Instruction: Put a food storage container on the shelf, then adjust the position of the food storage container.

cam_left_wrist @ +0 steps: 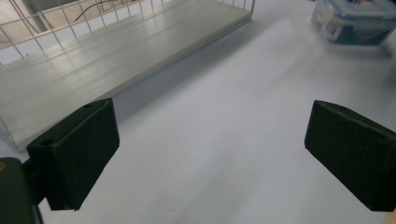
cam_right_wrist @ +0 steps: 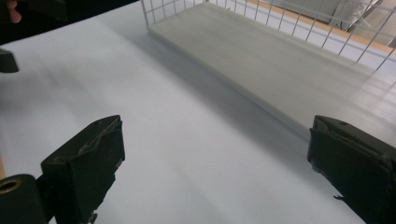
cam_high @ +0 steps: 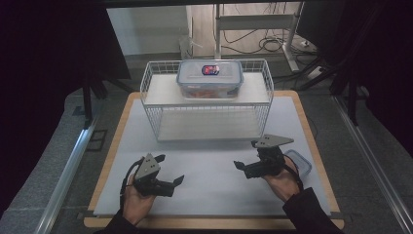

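- Surface: pale grey-white mat on a wood-edged board, bare between my hands.
- White wire rack at the far middle, with two pale shelves; its lower shelf lies ahead of both jaw pairs.
- Large clear lidded container on the rack's top shelf; blue clips, red contents, a red-and-blue label on the lid, writing too small to read.
- Left hand-held gripper: jaws wide, nothing between them, low over the near-left mat.
- Right hand-held gripper: jaws wide, holding nothing.
- Small clear container, blue-rimmed, on the mat just beside my right hand; its printed side label is illegible.
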Available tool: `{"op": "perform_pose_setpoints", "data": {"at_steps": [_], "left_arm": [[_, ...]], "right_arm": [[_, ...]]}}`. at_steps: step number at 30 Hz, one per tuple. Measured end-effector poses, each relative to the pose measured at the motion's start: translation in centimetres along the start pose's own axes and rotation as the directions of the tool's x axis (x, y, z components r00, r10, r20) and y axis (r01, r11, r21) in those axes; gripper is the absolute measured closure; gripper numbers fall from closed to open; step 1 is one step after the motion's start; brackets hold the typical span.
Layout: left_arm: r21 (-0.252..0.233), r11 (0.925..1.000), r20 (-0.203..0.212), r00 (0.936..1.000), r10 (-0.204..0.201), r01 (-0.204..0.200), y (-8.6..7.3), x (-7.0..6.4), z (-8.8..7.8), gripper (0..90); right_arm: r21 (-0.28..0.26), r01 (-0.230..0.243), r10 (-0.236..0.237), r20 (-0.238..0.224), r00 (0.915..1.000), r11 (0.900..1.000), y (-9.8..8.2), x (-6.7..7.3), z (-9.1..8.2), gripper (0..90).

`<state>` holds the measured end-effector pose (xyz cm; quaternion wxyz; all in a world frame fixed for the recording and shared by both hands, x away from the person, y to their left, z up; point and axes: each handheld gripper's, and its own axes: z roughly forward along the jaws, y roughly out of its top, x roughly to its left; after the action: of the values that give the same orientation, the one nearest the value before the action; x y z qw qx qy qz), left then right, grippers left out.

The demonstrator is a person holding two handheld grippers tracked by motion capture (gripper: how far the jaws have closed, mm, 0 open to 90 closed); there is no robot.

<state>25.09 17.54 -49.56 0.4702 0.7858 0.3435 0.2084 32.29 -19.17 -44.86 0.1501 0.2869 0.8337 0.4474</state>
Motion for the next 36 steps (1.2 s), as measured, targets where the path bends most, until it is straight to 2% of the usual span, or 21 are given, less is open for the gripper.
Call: {"op": "perform_pose_setpoints", "data": {"at_steps": [5, 9, 12, 14, 24, 27, 31, 33, 36], "left_arm": [[0.036, 0.9992, -0.013, 0.9998, 0.014, -0.014, -0.6, -0.4, 0.1, 3.4], [0.069, 0.9972, -0.019, 0.9994, 0.029, -0.028, -0.8, -0.7, 0.3, 3.3], [0.080, 0.9963, -0.016, 0.9994, 0.032, -0.031, -0.8, -0.8, 0.5, 3.0], [0.084, 0.9958, -0.019, 0.9991, 0.039, -0.037, -0.8, -0.8, 0.5, 2.8], [0.098, 0.9950, -0.016, 0.9996, 0.024, -0.022, -0.9, -0.7, 0.6, 2.6], [0.106, 0.9941, -0.014, 0.9996, 0.026, -0.024, -0.9, -0.8, 0.7, 2.6], [0.104, 0.9944, -0.006, 0.9998, 0.018, -0.017, -0.9, -0.7, 0.7, 2.5], [0.100, 0.9949, -0.004, 0.9999, 0.014, -0.014, -0.9, -0.7, 0.7, 2.5], [0.099, 0.9951, -0.002, 1.0000, 0.008, -0.008, -1.0, -0.6, 0.7, 2.5]], "right_arm": [[0.026, 0.007, -0.007, 0.003, 1.0000, 1.000, -1.4, 0.7, -0.4, 3.7], [0.077, 0.016, -0.016, 0.003, 0.9999, 0.997, -2.6, 1.1, -0.4, 4.0], [0.102, 0.033, -0.036, 0.022, 0.9991, 0.994, -3.2, 1.2, -0.4, 4.0], [0.101, 0.038, -0.041, 0.034, 0.9986, 0.994, -3.4, 1.2, -0.5, 3.9], [0.109, -0.049, 0.040, 0.084, 0.9957, 0.993, -3.7, 0.0, -1.2, 0.6], [0.122, -0.050, 0.035, 0.124, 0.9916, 0.991, -3.7, -0.4, -1.7, 11.8], [0.128, -0.064, 0.045, 0.149, 0.9878, 0.990, -3.9, -1.6, -2.8, 40.5], [0.135, -0.068, 0.045, 0.165, 0.9852, 0.989, -4.1, -2.3, -3.5, 53.1], [0.121, -0.095, 0.072, 0.180, 0.9810, 0.988, -4.4, -3.5, -4.7, 69.2]]}}
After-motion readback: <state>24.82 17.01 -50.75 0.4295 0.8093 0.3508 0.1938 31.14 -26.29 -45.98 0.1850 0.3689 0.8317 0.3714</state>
